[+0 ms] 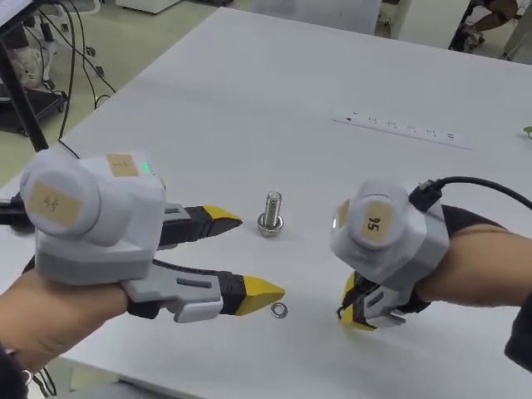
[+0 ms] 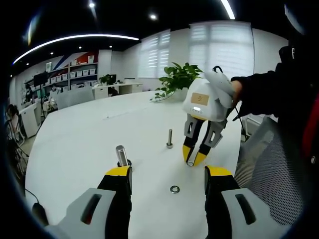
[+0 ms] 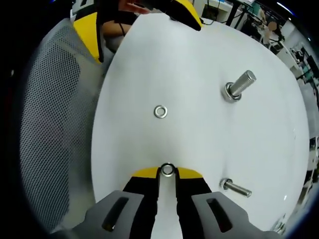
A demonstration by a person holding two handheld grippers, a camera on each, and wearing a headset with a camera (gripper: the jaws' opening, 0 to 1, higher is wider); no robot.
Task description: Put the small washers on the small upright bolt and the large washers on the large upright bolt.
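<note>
Closer in, right hand-held gripper [image 3: 168,175] pinches a washer [image 3: 168,170]; left hand-held gripper [image 2: 168,172] gapes wide.

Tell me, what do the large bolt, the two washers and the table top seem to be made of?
Large bolt: probably steel, bright silver, with glinting threads. Loose washer and held washer between the tongs of the right gripper: shiny grey metal. Table top: smooth matte white, perhaps laminate; uncertain.
</note>
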